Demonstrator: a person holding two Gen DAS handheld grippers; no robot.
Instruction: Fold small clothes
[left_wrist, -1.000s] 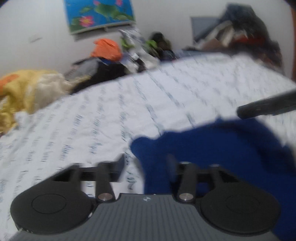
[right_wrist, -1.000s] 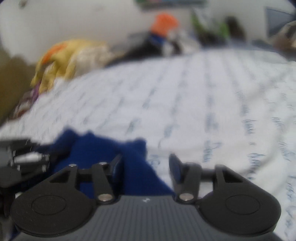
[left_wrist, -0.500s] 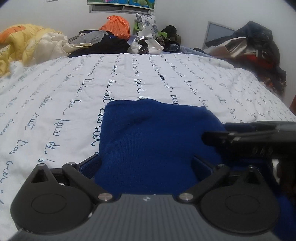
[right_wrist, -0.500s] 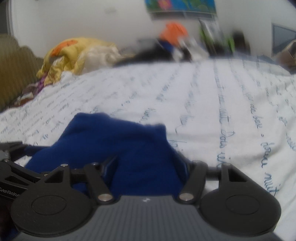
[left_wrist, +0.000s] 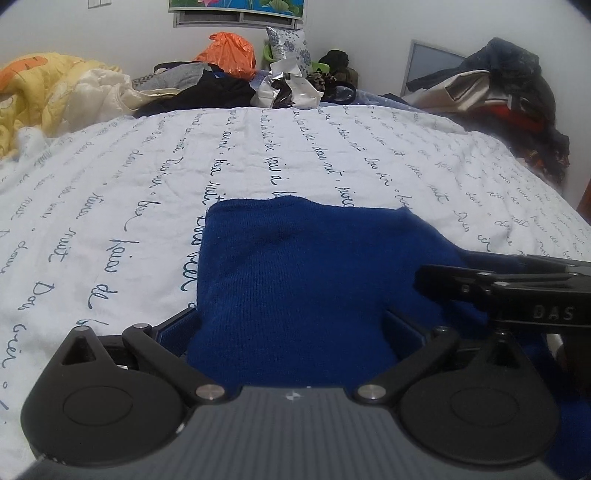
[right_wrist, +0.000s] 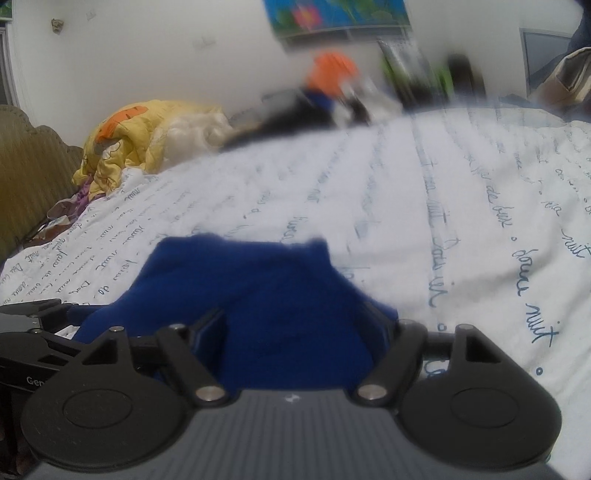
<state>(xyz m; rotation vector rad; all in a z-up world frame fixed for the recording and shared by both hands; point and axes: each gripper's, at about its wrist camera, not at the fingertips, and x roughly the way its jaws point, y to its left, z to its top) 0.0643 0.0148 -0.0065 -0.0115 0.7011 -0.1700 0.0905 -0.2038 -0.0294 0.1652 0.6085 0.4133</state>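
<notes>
Blue knit garment (left_wrist: 295, 273) lies folded on the white script-print bedsheet (left_wrist: 110, 206), left gripper (left_wrist: 291, 325) jaws spread wide with the cloth bulging between the fingers, right gripper (right_wrist: 299, 332) also wide over its near edge, yellow blanket (right_wrist: 136, 136) far left by the wall

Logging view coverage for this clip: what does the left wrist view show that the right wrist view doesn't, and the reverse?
Only the left wrist view shows the dark clothes pile at the far right of the bed. Only the right wrist view shows the olive headboard at the left. Both show the blue knit garment lying on the script-printed bedspread, the yellow quilt, and the garment between the spread fingers of the left gripper and right gripper.
</notes>
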